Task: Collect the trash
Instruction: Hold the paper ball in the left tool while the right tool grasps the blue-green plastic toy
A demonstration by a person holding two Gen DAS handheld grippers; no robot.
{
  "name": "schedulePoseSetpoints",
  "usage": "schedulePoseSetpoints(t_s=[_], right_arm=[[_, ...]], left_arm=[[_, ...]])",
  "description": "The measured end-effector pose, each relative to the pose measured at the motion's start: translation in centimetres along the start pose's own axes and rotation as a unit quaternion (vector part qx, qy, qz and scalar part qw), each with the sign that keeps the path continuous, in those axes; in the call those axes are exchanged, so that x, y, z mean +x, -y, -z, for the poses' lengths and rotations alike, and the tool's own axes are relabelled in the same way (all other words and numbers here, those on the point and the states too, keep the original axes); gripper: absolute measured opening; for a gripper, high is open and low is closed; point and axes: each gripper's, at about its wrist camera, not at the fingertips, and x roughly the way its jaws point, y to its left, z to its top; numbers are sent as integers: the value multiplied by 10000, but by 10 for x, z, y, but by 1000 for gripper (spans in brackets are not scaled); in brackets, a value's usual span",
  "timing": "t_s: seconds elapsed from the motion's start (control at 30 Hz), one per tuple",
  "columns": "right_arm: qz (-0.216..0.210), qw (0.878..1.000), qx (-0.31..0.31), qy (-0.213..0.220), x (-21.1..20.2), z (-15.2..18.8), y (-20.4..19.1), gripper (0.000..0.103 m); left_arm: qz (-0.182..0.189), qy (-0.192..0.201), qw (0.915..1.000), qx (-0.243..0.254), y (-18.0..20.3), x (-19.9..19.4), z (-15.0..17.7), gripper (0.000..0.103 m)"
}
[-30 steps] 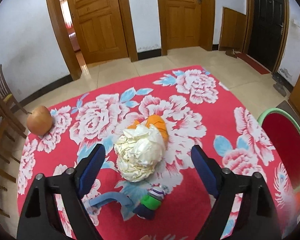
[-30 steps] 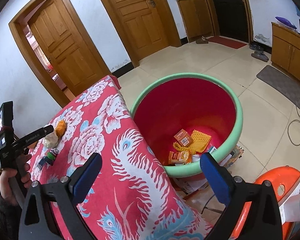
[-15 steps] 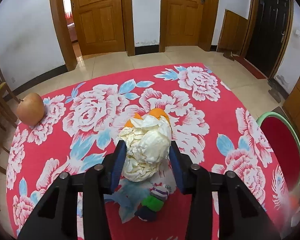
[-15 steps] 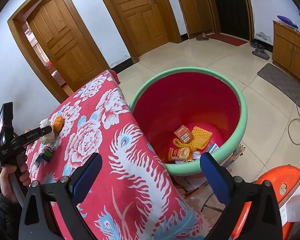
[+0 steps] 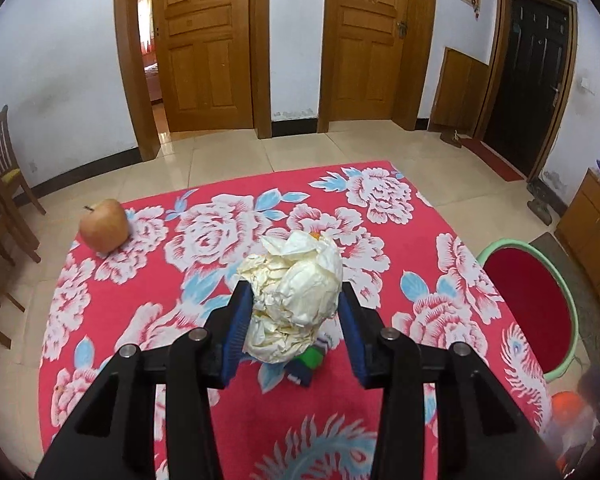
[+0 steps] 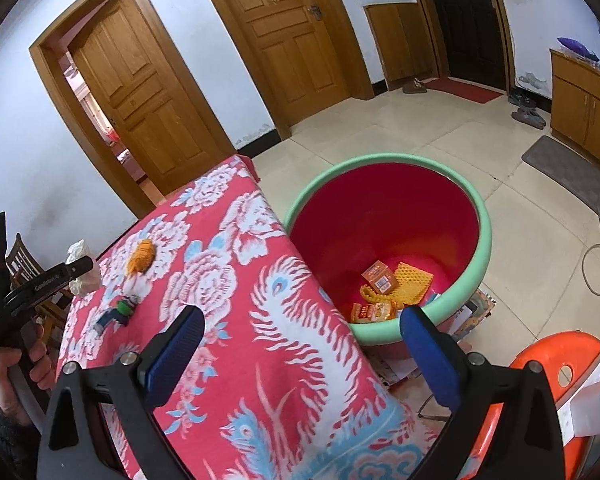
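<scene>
A crumpled cream paper ball [image 5: 296,296] sits between the blue pads of my left gripper [image 5: 295,292], which is shut on it and holds it above the red floral tablecloth [image 5: 228,420]. From the right wrist view the left gripper [image 6: 76,270] shows at the far left with the paper ball [image 6: 77,249] in it, a hand below. My right gripper [image 6: 300,316] stands open and empty over the table's right edge. Beside the table stands a red bin with a green rim [image 6: 485,236], holding an orange box [image 6: 378,278], yellow foam netting [image 6: 414,285] and a snack packet [image 6: 374,312].
An apple [image 5: 104,226] lies at the table's far left corner. An orange peel [image 6: 142,257] and a small green and blue toy [image 6: 118,312] rest on the cloth. Wooden chairs [image 5: 0,168] stand left of the table, an orange stool [image 6: 556,360] at lower right.
My left gripper closed on the paper ball and lifted it off the cloth, uncovering the orange peel. The right gripper stayed open and barely shifted.
</scene>
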Motion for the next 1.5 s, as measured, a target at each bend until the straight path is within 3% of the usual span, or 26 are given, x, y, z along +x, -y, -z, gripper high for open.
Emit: schedulePoseSetpoints(t_s=[0.37, 0.67, 1.17, 1.5], right_arm=[[-482, 9974, -538, 5, -14, -2, -55, 100], [-928, 9905, -993, -205, 1, 1, -119, 100], [-843, 9770, -1784, -803, 84, 19, -194, 100], [-937, 9683, -1966, -1225, 141, 26, -213, 86]], left_arm=[[-427, 78, 9982, -405, -47, -32, 23, 44], [-770, 41, 9938, -805, -92, -34, 44, 44], [-935, -5, 9910, -957, -119, -5, 59, 44], [-897, -99, 9905, -1042, -126, 14, 65, 44]])
